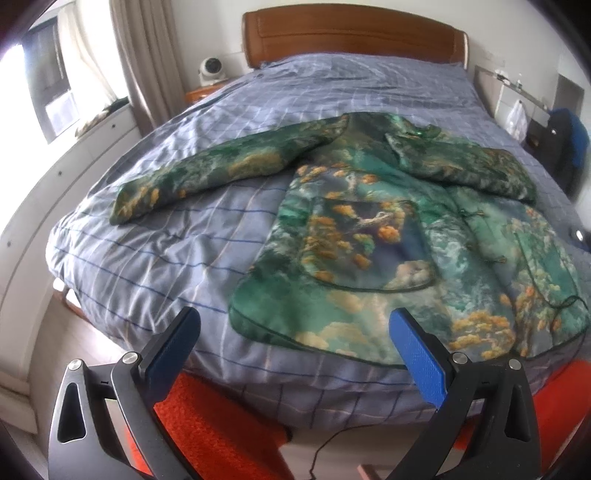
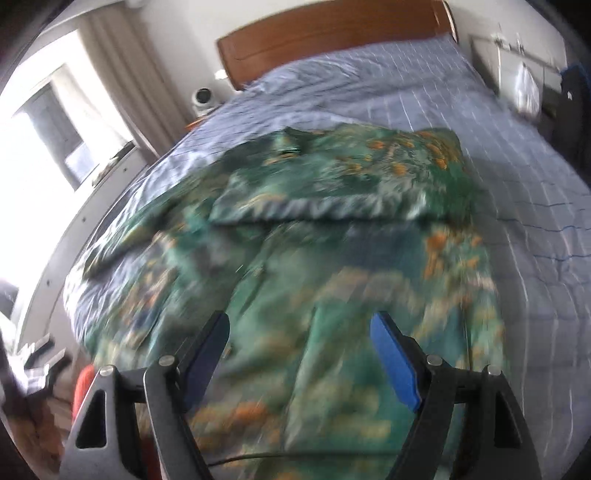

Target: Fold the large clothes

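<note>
The jacket (image 1: 373, 236) is showing a green and teal landscape print with orange-yellow blossoms and pale cloudy patches. The bedcover (image 1: 155, 266) under it is showing grey-blue with a grid of white and dark blue lines. The headboard (image 1: 351, 33) is glowing reddish brown, the rug (image 1: 207, 424) is showing bright orange-red, and the gripper fingers (image 1: 419, 360) are wearing blue pads on black frames.

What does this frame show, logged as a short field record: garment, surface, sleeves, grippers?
garment: green printed jacket, spread flat, front up
surface: bed with blue checked cover
left sleeve in view: stretched out sideways
right sleeve in view: folded across the chest
left hand-held gripper: open, near the hem, holding nothing
right hand-held gripper: open, over the jacket, image blurred
</note>
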### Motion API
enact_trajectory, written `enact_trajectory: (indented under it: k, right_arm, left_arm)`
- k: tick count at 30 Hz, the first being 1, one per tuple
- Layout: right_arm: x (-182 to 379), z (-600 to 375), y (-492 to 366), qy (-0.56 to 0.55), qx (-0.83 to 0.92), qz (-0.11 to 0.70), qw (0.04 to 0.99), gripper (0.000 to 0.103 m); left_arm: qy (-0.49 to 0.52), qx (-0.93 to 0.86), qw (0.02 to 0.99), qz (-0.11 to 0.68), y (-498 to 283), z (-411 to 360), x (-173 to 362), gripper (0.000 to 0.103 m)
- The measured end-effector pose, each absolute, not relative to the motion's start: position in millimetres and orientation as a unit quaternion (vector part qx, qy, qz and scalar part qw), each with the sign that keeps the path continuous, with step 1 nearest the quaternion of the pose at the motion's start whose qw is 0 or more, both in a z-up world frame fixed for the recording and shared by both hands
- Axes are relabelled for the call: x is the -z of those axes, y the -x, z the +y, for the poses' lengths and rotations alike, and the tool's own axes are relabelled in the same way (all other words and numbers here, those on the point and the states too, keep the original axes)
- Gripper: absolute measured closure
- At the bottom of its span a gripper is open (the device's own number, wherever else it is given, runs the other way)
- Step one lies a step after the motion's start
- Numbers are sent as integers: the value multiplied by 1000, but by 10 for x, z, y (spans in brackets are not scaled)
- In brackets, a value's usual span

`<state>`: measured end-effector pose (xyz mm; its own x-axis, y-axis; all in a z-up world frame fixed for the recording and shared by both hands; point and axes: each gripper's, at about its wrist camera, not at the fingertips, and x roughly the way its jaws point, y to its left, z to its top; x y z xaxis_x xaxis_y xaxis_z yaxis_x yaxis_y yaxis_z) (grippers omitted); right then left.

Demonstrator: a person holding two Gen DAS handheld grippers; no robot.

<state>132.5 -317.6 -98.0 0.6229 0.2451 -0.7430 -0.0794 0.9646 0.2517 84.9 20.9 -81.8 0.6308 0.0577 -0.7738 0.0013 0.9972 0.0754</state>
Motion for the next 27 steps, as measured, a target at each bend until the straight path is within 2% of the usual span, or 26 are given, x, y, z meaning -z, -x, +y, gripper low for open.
enact_trajectory:
  k: [7, 13, 15, 16, 27]
  right_arm:
    - [769, -2846, -419, -73, -50, 370, 925, 24]
    - [583, -2661, -312, -2, 0, 379, 925, 24]
    - [538, -2653, -310, 5, 15, 378, 926, 15]
    - [528, -2648, -309, 9, 25, 379, 925, 14]
    - [609, -2722, -288, 86, 134, 380, 911, 14]
  left_arm:
    - [-49, -3, 904, 426, -781, 62, 794, 1]
    - [-51, -5, 908, 415, -679, 38, 753, 1]
    - [-50, -7, 907, 418, -664, 45, 773, 1]
    - [-50, -7, 905, 422, -667, 50, 791, 1]
    - [-61, -23, 905, 421, -701, 44, 803, 1]
